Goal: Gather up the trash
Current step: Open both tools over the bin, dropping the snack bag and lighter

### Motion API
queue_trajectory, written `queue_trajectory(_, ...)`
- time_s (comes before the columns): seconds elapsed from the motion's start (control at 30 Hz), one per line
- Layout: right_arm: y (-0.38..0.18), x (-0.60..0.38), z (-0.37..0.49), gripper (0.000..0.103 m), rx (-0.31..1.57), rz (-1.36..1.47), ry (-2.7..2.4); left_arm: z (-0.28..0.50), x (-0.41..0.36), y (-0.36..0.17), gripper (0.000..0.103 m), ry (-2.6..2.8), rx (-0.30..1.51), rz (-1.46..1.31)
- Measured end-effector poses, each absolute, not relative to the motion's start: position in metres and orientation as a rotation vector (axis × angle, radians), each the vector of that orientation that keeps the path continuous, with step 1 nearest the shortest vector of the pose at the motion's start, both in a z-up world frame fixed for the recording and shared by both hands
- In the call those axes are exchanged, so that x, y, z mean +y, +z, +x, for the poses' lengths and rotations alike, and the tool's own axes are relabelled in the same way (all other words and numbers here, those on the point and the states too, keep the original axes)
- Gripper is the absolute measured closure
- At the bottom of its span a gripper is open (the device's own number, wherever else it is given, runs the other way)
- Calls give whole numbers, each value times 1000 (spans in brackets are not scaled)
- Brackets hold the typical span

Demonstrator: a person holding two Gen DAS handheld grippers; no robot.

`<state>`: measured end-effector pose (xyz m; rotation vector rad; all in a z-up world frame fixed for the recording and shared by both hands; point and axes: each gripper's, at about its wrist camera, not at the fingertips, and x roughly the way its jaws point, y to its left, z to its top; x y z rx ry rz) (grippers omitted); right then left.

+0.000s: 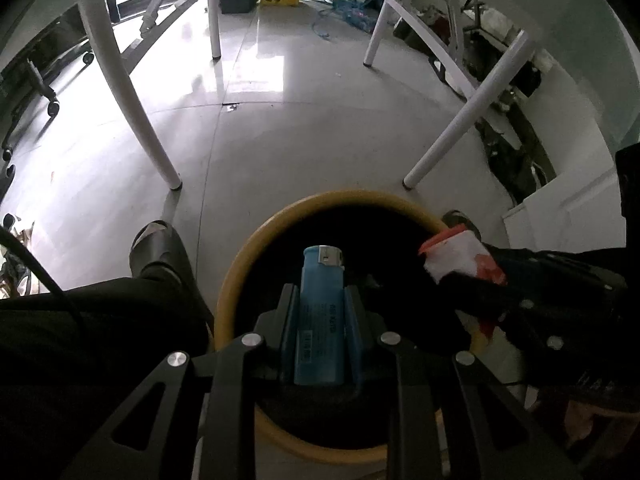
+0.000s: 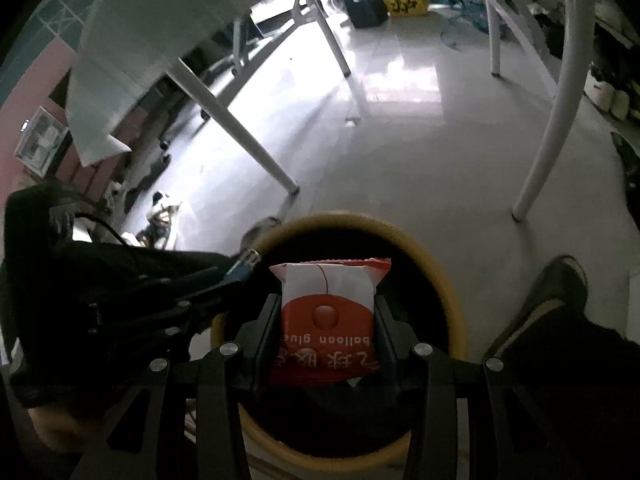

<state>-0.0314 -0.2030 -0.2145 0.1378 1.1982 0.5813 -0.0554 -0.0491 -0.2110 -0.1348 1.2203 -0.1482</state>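
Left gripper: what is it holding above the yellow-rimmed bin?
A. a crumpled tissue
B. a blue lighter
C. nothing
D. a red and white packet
B: the left gripper is clamped on a blue lighter over the bin; the red and white packet sits in the right gripper.

Glossy tiled floor (image 1: 248, 80), translucent blue plastic lighter (image 1: 320, 320) (metal cap), shiny foil packet (image 2: 326, 320)

Blue lighter (image 1: 320, 316); red-and-white packet (image 2: 328, 320); yellow-rimmed bin (image 1: 256, 248), dark inside; black fingers (image 1: 290, 312).
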Motion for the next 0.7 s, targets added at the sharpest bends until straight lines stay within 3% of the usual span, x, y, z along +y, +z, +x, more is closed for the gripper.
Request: queue_trajectory(0.7, -229, -196, -35, 59, 1255, 87, 564, -54, -58, -222, 85, -165, 1268, -112)
